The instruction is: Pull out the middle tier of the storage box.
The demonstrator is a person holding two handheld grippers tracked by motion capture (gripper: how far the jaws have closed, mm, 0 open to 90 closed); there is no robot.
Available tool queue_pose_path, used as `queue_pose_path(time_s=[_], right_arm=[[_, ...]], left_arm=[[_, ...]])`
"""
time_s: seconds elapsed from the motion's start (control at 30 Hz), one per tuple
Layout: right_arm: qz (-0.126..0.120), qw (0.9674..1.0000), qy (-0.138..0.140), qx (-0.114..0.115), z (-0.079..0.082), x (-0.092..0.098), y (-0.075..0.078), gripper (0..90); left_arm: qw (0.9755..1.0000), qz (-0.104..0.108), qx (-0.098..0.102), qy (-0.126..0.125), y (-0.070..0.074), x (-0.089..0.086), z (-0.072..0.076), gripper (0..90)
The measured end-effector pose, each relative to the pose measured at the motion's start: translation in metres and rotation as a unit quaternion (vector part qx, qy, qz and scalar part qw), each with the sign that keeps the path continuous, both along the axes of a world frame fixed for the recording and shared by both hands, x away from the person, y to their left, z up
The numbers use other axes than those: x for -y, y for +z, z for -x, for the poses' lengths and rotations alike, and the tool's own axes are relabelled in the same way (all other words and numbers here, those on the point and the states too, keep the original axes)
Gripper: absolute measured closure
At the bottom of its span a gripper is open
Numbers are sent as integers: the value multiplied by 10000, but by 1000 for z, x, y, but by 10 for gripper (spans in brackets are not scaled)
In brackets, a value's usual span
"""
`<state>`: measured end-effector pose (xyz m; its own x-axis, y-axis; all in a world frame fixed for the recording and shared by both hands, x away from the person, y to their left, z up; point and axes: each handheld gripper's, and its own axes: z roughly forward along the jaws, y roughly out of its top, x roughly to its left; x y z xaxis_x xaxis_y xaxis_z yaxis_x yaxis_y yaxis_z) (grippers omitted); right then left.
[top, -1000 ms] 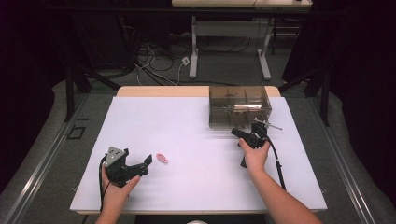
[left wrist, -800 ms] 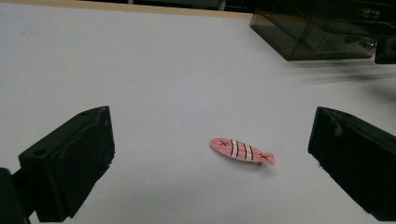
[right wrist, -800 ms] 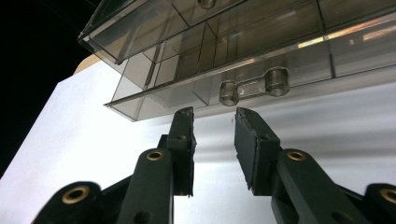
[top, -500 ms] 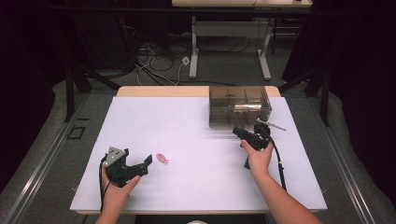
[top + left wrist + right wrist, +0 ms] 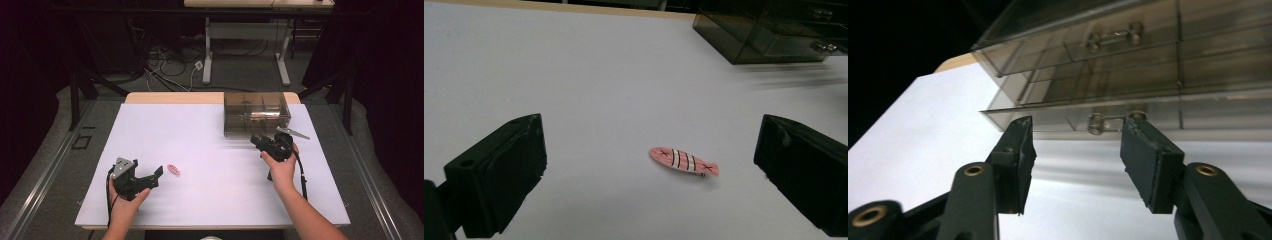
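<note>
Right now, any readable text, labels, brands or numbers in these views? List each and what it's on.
None readable.
Pink fish-shaped clip: black stripes and two x-like marks, a pattern, not lettering.
Smoky clear drawer box: no label or print visible on its walls or drawer fronts.
Left tool and right tool: no brand or number to be seen on the black parts.
White tabletop: plain.

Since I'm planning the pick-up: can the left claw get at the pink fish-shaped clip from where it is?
Probably yes. The left claw stands open with the pink fish-shaped clip lying flat on the white table just ahead of its jaws, and nothing lies between them.
</note>
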<state>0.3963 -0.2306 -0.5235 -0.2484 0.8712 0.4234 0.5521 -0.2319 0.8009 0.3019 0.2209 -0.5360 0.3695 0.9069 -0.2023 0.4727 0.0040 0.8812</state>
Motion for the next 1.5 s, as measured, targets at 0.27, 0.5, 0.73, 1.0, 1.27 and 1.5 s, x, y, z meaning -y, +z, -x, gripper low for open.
queue_pose_path(time_s=[0.27,0.5,0.73,1.0,1.27,1.5], right_arm=[[243,9990,380,-59,1,4,5,435],[436,9978,499,25,4,6,13,420],[411,9971,640,-10,5,10,24,421],[652,9949,768,99,2,11,33,375],[973,9917,830,153,-2,13,43,341],[1119,9893,931,71,-8,18,48,343]], left_arm=[[10000,-4,-5,1,0,0,0,5],[10000,11,-8,9,0,0,0,5],[10000,14,-13,8,0,0,0,5],[10000,13,-17,12,0,0,0,5],[10000,8,-28,7,0,0,0,5],[10000,0,-33,0,0,0,0,5]])
